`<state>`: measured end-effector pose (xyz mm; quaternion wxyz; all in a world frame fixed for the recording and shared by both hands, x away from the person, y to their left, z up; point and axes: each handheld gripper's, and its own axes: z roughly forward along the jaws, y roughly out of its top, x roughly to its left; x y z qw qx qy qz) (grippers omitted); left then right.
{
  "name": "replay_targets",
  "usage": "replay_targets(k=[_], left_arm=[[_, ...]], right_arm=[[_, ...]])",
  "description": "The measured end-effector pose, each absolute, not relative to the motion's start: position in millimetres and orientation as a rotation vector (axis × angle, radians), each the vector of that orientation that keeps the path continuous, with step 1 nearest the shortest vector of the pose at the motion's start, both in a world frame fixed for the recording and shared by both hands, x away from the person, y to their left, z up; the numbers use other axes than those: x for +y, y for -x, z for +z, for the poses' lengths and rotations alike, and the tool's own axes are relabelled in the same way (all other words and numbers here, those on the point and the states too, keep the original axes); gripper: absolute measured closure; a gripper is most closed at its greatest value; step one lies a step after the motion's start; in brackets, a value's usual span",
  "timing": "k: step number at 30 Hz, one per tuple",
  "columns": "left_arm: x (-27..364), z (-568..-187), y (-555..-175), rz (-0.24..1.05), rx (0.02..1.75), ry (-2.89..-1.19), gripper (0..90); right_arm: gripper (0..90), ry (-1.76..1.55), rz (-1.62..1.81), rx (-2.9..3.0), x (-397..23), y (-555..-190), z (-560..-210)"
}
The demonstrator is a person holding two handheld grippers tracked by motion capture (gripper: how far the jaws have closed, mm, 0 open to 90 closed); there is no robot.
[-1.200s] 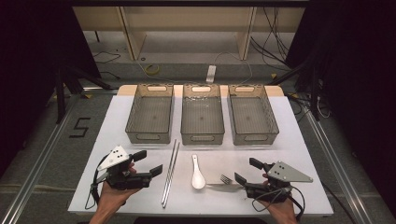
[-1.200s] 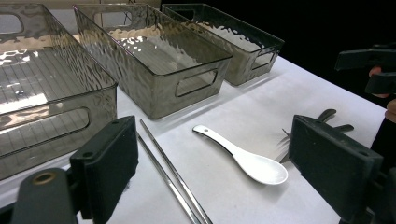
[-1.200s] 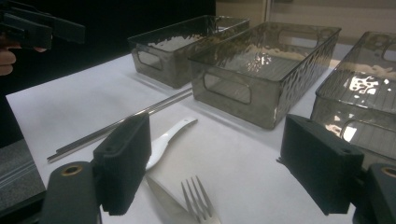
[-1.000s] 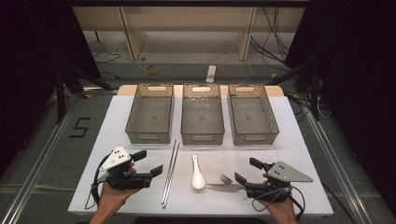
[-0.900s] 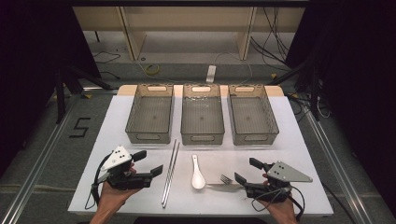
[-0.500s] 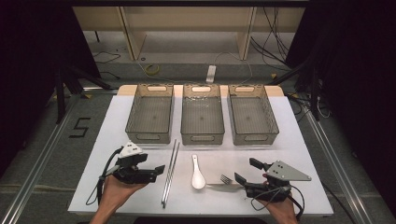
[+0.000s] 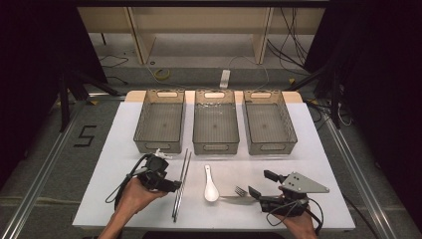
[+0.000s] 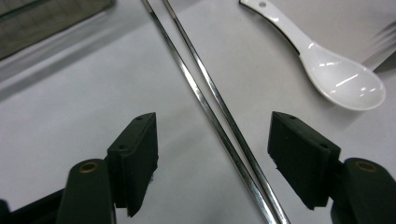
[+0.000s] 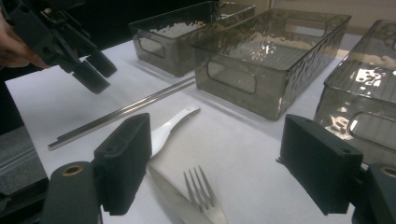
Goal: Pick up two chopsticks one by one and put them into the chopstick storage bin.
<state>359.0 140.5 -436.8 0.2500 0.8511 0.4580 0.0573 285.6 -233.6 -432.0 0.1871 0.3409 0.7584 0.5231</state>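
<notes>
I am holding my left claw (image 8: pixel 212 154) low over the white worktop (image 7: pixel 318 149), its jaws standing wide apart astride the pair of thin shiny metal chopsticks (image 8: pixel 210 107), not touching them. The chopsticks are lying side by side, their long axis running from near me toward the trays. My right claw (image 9: pixel 215 177) is also gaping, hovering by the steel fork (image 9: pixel 201 191), whose tines are pointing leftward toward the glossy white spoon (image 7: pixel 210 184). Farther off, three smoky, ripple-walled plastic trays (image 7: pixel 215 127) are sitting in a row.
</notes>
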Motion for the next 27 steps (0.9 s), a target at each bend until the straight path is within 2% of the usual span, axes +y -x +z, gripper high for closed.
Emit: replay_targets(k=[14, 27], left_arm=[[126, -450, -371, 0.154, 1.254, -2.43, 46.2], [117, -461, -376, 0.135, 1.255, -2.504, 54.6]], right_arm=[[25.9, -0.948, 1.459, 2.163, -231, -286, -433], [26.0, -0.952, 1.458, 2.166, -231, -286, -434]])
